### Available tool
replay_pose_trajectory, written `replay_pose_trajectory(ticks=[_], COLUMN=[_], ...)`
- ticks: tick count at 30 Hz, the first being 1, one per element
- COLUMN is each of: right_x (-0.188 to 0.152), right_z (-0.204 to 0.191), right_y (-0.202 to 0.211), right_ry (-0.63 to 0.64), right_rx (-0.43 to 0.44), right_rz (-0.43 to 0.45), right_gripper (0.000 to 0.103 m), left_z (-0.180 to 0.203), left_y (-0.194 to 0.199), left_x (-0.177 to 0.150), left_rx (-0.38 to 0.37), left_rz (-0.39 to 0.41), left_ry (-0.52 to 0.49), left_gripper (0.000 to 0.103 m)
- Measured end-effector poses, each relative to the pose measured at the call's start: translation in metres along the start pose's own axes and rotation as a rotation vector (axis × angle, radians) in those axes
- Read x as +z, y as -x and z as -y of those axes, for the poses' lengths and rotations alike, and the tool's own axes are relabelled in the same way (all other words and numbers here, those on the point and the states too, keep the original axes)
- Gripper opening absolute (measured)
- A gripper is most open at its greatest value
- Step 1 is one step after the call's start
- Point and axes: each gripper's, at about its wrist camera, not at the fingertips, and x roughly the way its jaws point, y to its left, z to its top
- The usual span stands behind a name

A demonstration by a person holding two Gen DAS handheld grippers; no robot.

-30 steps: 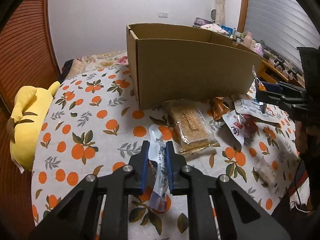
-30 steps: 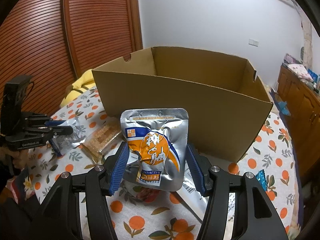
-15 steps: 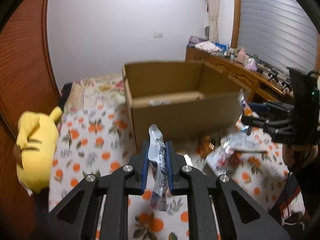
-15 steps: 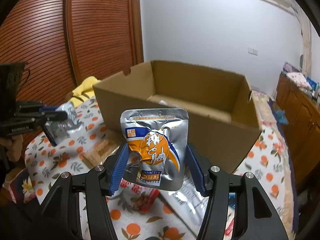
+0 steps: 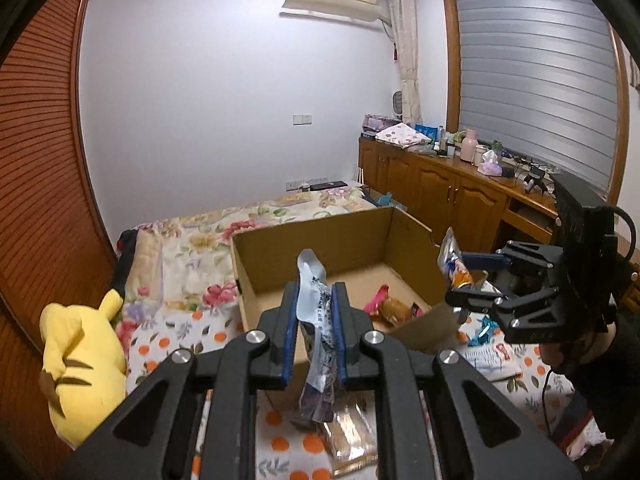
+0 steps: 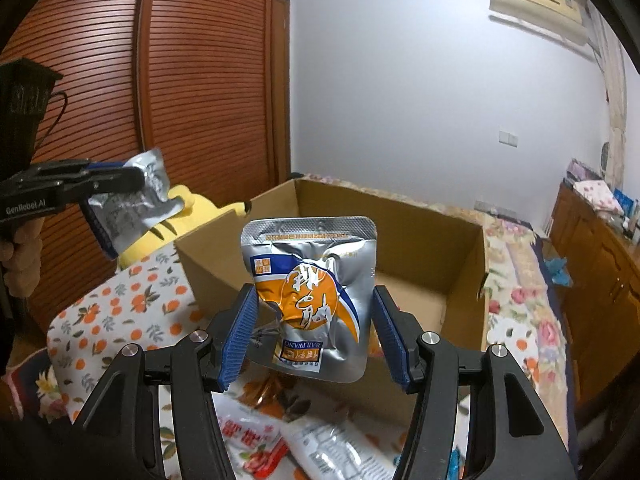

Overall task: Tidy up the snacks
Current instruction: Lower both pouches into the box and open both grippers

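My left gripper (image 5: pixel 314 300) is shut on a thin silver-grey snack packet (image 5: pixel 318 336), held edge-on above the near wall of the open cardboard box (image 5: pixel 256 280). The same packet (image 6: pixel 132 204) shows in the right wrist view at the left. My right gripper (image 6: pixel 312 320) is shut on a silver and orange foil pouch (image 6: pixel 312 296), held upright over the box's near edge (image 6: pixel 208 272). From the left wrist view this pouch (image 5: pixel 454 264) is at the box's right wall. A pink and a brown snack (image 5: pixel 394 306) lie inside the box.
A yellow plush toy (image 5: pixel 80 360) lies left of the box on the orange-print bedspread (image 5: pixel 180 340). Several snack packets (image 6: pixel 320 448) and a clear-wrapped bar (image 5: pixel 352 432) lie in front of the box. A wooden sideboard (image 5: pixel 460 196) stands at the right, a slatted wardrobe (image 6: pixel 180 100) at the left.
Both grippers have risen with their packets and moved toward the box, so its inside floor now shows. Both grips are unchanged.
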Motion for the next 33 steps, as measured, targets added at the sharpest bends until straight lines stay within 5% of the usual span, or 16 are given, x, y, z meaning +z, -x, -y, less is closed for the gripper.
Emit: replay_pose_trajectory(ticks=[18, 29, 33], right_x=[0.011, 0.006, 0.006], right_z=[0.05, 0.052, 0.055], right_y=[-0.048, -0.066, -0.062], right_ry=[-0.099, -0.129, -0.14], right_rx=[0.025, 0.024, 0.008], right_rz=[-0.03, -0.067, -0.051], right_gripper=[0.059, 0.06, 0.07], left_z=[0.003, 0.008, 0.006], left_y=[-0.108, -0.127, -0.121], left_x=[0.021, 0.01, 0.01], left_rx=[-0.029, -0.008, -0.006], left_rz=[-0.069, -0.104, -0.108], left_ry=[0.011, 0.01, 0.023], left_gripper=[0.013, 0.014, 0.022])
